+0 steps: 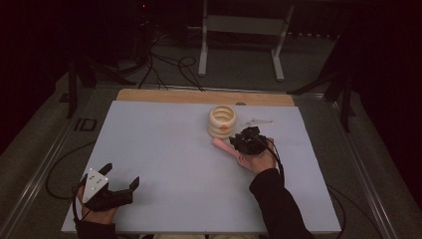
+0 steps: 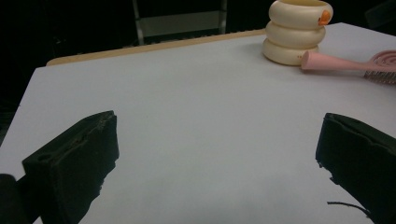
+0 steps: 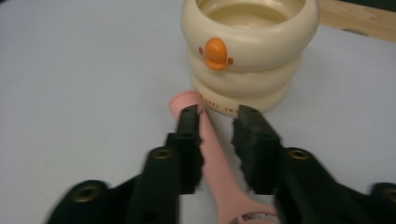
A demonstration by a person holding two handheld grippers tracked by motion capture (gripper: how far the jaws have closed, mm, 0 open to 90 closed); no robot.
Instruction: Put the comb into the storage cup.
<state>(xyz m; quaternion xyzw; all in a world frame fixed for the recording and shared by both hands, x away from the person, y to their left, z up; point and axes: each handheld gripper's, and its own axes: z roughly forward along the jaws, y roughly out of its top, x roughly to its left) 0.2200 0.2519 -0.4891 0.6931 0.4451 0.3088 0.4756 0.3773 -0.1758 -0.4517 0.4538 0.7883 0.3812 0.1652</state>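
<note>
A pink hairbrush (image 1: 220, 145) lies on the white table top, its handle end touching a cream ringed holder (image 1: 221, 121) with an orange duck bill. My right gripper (image 1: 240, 142) reaches over the brush. In the right gripper view its jaws straddle the pink handle (image 3: 212, 154): the left jaw lies against it and a gap shows at the right jaw, so the right gripper (image 3: 218, 112) is open around it. The holder (image 3: 247, 46) stands just beyond. My left gripper (image 1: 121, 174) rests near the front left edge, open and empty (image 2: 219, 122). From there the brush (image 2: 331, 61) and holder (image 2: 296, 32) are far off.
The white table top (image 1: 174, 159) has a wooden strip (image 1: 199, 96) along its far edge. A small pale item (image 1: 256, 121) lies to the right of the holder. Cables and a metal stand (image 1: 239, 30) sit on the dark floor beyond the table.
</note>
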